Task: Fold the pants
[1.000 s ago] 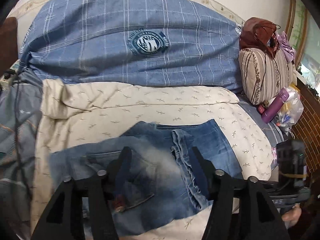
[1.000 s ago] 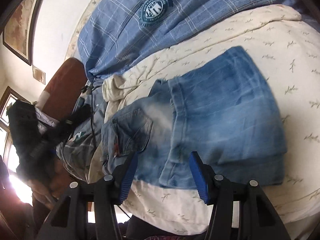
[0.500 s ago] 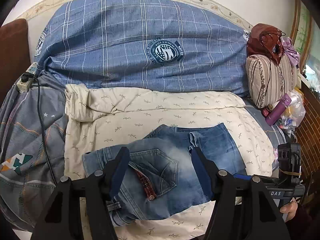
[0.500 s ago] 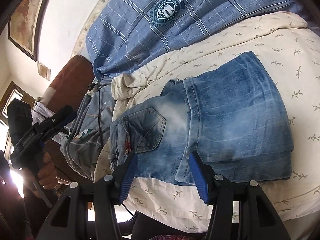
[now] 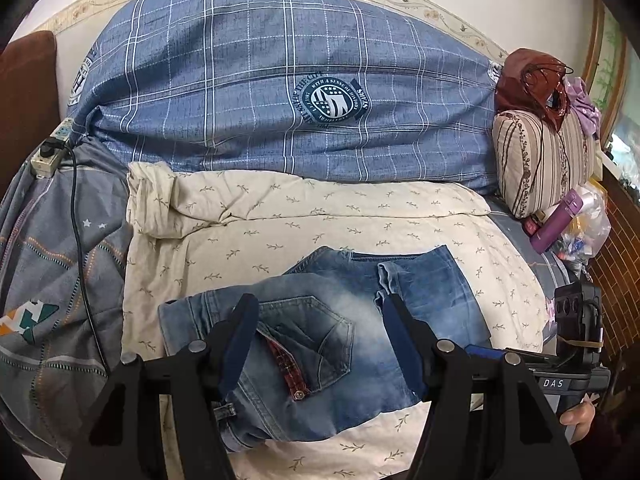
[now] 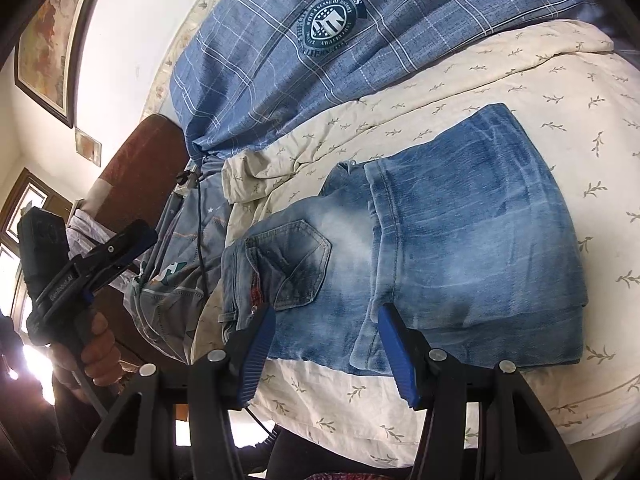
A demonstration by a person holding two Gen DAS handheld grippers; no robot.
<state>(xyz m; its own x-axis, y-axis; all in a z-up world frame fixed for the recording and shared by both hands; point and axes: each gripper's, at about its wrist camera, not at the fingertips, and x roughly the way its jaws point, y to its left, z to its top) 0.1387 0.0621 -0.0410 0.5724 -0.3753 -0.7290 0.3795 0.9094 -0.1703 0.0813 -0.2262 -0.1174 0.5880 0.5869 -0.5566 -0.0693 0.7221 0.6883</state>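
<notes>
1. In one second both grippers have drawn back from the pants (image 5: 340, 320); earlier the left fingers were low over the denim, and now more of the bed is seen.
2. I judge the fold is nearly finished: the legs lie doubled over the seat, a compact bundle on the cream sheet (image 5: 280, 232).
3. The left gripper (image 5: 320, 344) hovers at 6 o'clock of the bundle, jaws wide, holding nothing.
4. The right gripper (image 6: 326, 354) hovers over the near edge, also wide and empty.
</notes>
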